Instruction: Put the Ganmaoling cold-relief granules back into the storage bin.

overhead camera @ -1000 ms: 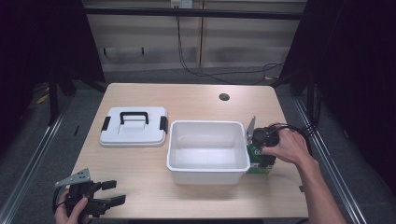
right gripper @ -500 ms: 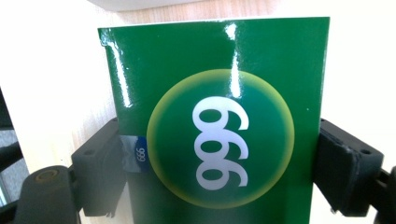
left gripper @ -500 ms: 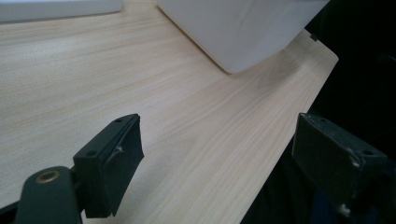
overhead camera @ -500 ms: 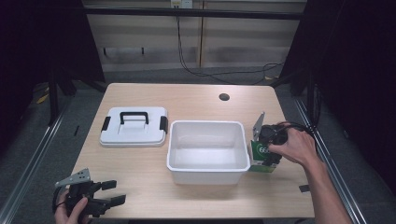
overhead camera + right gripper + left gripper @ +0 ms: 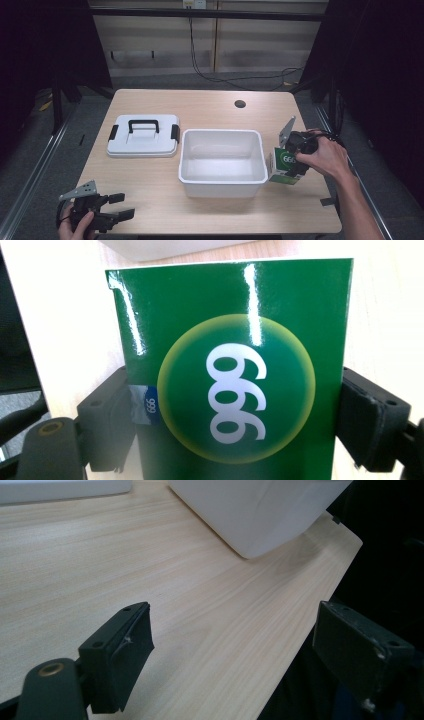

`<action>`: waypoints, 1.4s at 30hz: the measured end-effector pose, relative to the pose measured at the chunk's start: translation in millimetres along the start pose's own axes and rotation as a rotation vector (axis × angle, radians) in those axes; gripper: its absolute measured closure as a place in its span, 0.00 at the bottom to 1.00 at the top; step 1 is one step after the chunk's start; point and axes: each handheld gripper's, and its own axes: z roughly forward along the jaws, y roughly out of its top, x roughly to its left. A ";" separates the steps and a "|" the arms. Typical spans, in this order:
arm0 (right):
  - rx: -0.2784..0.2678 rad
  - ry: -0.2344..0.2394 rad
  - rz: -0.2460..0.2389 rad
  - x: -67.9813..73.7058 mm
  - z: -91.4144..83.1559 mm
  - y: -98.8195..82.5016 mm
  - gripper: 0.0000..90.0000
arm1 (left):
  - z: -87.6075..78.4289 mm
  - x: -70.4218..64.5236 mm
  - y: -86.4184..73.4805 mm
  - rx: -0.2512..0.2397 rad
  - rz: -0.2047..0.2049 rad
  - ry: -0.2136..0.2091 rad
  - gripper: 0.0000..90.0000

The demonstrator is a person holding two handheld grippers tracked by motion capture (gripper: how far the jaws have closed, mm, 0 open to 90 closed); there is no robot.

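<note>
My right gripper (image 5: 292, 162) has its fingers (image 5: 367, 422) clamped on the two side edges of a green box (image 5: 235, 380), roughly half open around its width. In the right gripper view the box's glossy front faces me: a yellow-green ringed circle with large white figures that read as "666" or "999" depending on which way up the box is; I cannot tell which. A small blue patch by the left finger carries the same three digits in tiny white print. From the high view the green box (image 5: 283, 167) sits at the right side of the desk (image 5: 210, 102), just beside the right wall of the open white tub (image 5: 221, 162), with "66" legible on its face next to my hand (image 5: 325, 157). Whether it touches the desk or hangs just above it I cannot tell.

My left gripper (image 5: 100, 210) is at the near left corner of the desk, fingers (image 5: 117, 655) wide apart with nothing between them, only bare wood grain beneath. The white lid (image 5: 143, 135) with its black handle and side clips lies flat to the left of the tub. I see no writing on it.
</note>
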 end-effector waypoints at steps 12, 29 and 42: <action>-0.092 0.001 0.052 6.6 -18.2 -17.5 0.17 | 0.1 -0.1 0.1 0.000 0.001 0.001 0.18; -0.248 -0.042 0.046 18.7 -50.4 -33.1 0.17 | 0.7 0.2 0.0 0.003 -0.002 0.001 0.18; -0.366 -0.053 0.047 23.2 -81.3 -36.6 0.17 | 0.7 0.1 0.1 0.002 -0.002 0.001 0.18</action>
